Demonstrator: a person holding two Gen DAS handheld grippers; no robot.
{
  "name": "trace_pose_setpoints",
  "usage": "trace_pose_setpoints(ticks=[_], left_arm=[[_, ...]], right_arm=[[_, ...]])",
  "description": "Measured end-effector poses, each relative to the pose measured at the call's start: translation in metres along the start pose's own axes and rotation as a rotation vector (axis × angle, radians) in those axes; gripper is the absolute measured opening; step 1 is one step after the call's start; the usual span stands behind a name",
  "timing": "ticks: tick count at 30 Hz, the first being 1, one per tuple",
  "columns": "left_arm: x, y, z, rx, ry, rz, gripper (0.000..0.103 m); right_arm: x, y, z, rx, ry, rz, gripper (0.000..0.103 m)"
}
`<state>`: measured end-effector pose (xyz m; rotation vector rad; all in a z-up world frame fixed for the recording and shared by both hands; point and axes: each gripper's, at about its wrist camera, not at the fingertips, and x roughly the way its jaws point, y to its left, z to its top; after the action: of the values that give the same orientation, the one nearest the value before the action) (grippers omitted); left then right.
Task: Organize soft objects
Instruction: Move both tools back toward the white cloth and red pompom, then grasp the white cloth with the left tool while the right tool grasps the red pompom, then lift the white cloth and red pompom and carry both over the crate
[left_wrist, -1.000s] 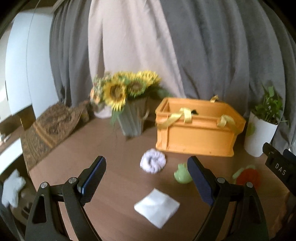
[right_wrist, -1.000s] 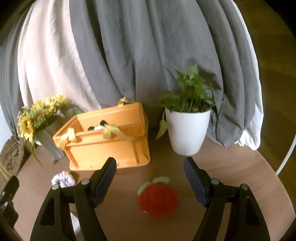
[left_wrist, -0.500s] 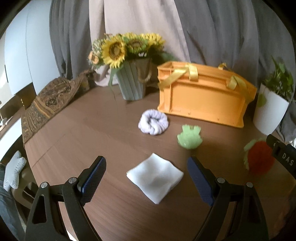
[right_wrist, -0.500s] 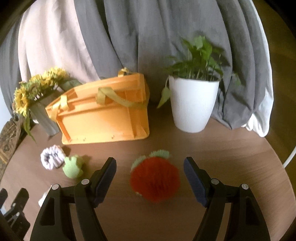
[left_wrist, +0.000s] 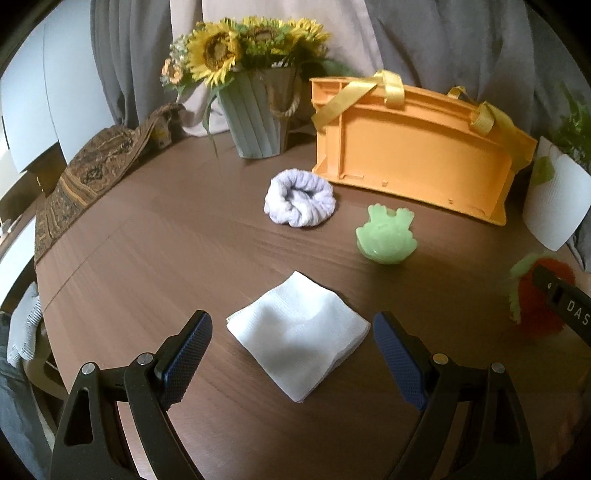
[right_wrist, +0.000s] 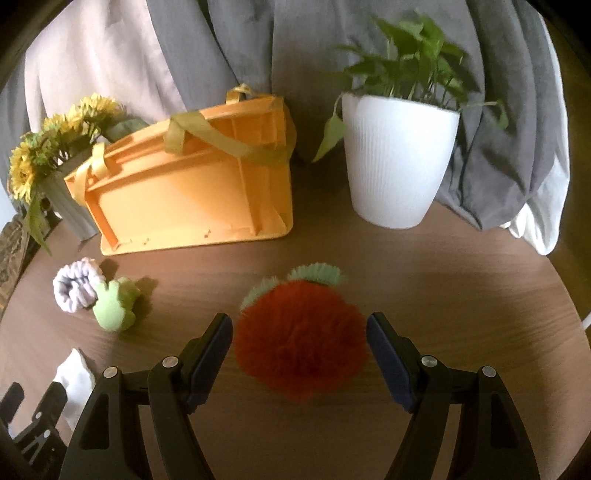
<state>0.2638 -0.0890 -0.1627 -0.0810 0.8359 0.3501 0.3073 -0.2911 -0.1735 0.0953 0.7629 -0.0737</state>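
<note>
A folded white cloth (left_wrist: 299, 338) lies on the brown round table (left_wrist: 147, 251), between the fingers of my open left gripper (left_wrist: 291, 332), which hangs just above it without touching. A fuzzy red ball with green tufts (right_wrist: 301, 341) sits between the fingers of my open right gripper (right_wrist: 299, 332); a small gap shows on each side. Farther back lie a lilac rolled towel (left_wrist: 299, 203) and a green frog toy (left_wrist: 386, 238). An orange crate with yellow straps (left_wrist: 417, 162) stands at the rear; its inside is hidden.
A grey vase of sunflowers (left_wrist: 258, 110) stands left of the crate and a white plant pot (right_wrist: 397, 162) right of it. Grey and beige curtains hang behind. A patterned runner (left_wrist: 88, 173) drapes over the table's left edge.
Both grippers have sunk toward the table and tilted downward. The white cloth now lies between the left fingers, the red ball between the right ones. Jaw widths look unchanged.
</note>
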Motion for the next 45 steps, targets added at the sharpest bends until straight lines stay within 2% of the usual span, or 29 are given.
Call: trace_pose_setpoints(ticks=[7,11,15,18,20,22,26,28,30,45], left_arm=[[0.018,-0.002,0.001,-0.003,0.040,0.013,0.082],[0.029,-0.001,0.001,-0.020,0.087,-0.004,0.077],[0.038,0.001,0.001,-0.035,0.130,-0.020,0.069],[0.040,0.002,0.000,-0.039,0.134,-0.029,0.061],[0.040,0.001,0.001,-0.031,0.132,-0.032,0.056],[0.040,0.001,0.001,-0.023,0.128,-0.038,0.046],[0.039,0.000,0.001,0.008,0.117,-0.056,0.031],[0.038,-0.001,0.002,0.030,0.111,-0.066,0.019],[0.037,-0.002,0.002,0.051,0.104,-0.075,0.013],[-0.008,0.010,0.018,0.111,-0.042,-0.137,0.010]], right_arm=[[0.021,0.003,-0.002,-0.002,0.052,0.003,0.076],[0.029,0.003,-0.001,-0.007,0.069,-0.001,0.076],[0.034,0.004,-0.001,-0.008,0.079,-0.003,0.076],[0.037,0.006,-0.002,-0.015,0.088,-0.006,0.074],[0.039,0.006,-0.003,-0.012,0.095,-0.008,0.063],[0.040,0.005,-0.003,0.003,0.099,0.001,0.061],[0.040,0.005,-0.003,0.009,0.091,0.005,0.047],[0.039,0.005,-0.003,0.009,0.086,0.009,0.042],[0.037,0.003,-0.003,0.014,0.081,0.020,0.040],[-0.010,0.016,-0.004,0.020,0.021,0.093,0.039]])
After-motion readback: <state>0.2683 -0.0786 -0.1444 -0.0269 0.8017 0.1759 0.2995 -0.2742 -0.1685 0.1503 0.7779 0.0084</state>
